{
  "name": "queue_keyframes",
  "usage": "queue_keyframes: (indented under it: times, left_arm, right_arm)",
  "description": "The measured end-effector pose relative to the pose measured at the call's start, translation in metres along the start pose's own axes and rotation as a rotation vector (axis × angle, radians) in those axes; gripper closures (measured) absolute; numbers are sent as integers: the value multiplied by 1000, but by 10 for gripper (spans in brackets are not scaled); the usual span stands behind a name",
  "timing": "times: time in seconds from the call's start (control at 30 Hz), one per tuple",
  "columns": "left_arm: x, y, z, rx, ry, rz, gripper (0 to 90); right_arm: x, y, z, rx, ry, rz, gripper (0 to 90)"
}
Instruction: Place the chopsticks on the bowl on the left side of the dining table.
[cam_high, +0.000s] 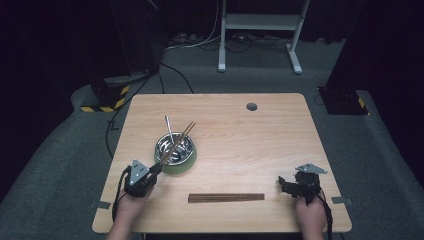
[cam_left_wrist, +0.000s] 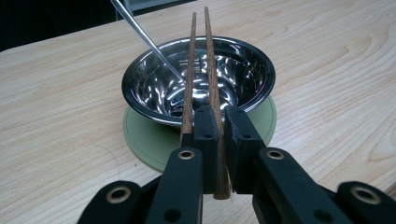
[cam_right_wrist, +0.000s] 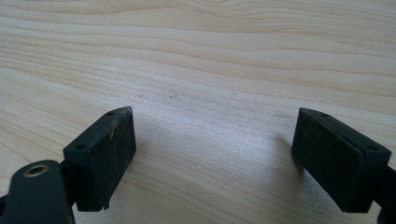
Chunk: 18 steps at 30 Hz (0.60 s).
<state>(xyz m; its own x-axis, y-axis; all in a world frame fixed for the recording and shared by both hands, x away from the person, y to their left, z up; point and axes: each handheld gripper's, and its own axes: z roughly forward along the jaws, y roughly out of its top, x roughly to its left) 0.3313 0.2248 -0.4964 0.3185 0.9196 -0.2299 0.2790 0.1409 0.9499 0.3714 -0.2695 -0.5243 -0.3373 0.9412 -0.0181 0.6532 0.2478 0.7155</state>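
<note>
Now the left tongs (cam_left_wrist: 217, 140) pinch a pair of brown wooden chopsticks (cam_left_wrist: 198, 70), whose far ends reach over the shiny steel bowl (cam_left_wrist: 243, 74) on its round green mat (cam_left_wrist: 140, 135). At four o'clock from the bowl, the right tongs (cam_right_wrist: 212, 154) rest spread over bare wooden bench (cam_right_wrist: 210, 56).

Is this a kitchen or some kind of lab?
Probably a lab or recording studio, not a kitchen: one bare wooden table on grey carpet, dark curtains all around, cables trailing over the floor, and yellow-and-black hazard tape on equipment beside it.
</note>
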Motion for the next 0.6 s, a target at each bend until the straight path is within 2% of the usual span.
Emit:
queue_keyframes:
  times: [0.07,0.13,0.43,0.57,0.6]
  left_arm:
    - [-1,-1,2,-2,10,-7,836]
    - [-1,-2,3,12,15,11,836]
    - [-1,-3,6,13,35,20,835]
    - [-2,-4,8,2,45,-1,835]
    - [-1,-4,9,8,40,14,834]
  right_arm:
    - [0,0,0,0,-1,0,134]
    - [0,0,0,0,-1,0,134]
    - [0,0,0,0,-1,0,134]
    - [0,0,0,0,-1,0,135]
    - [0,0,0,0,0,-1,135]
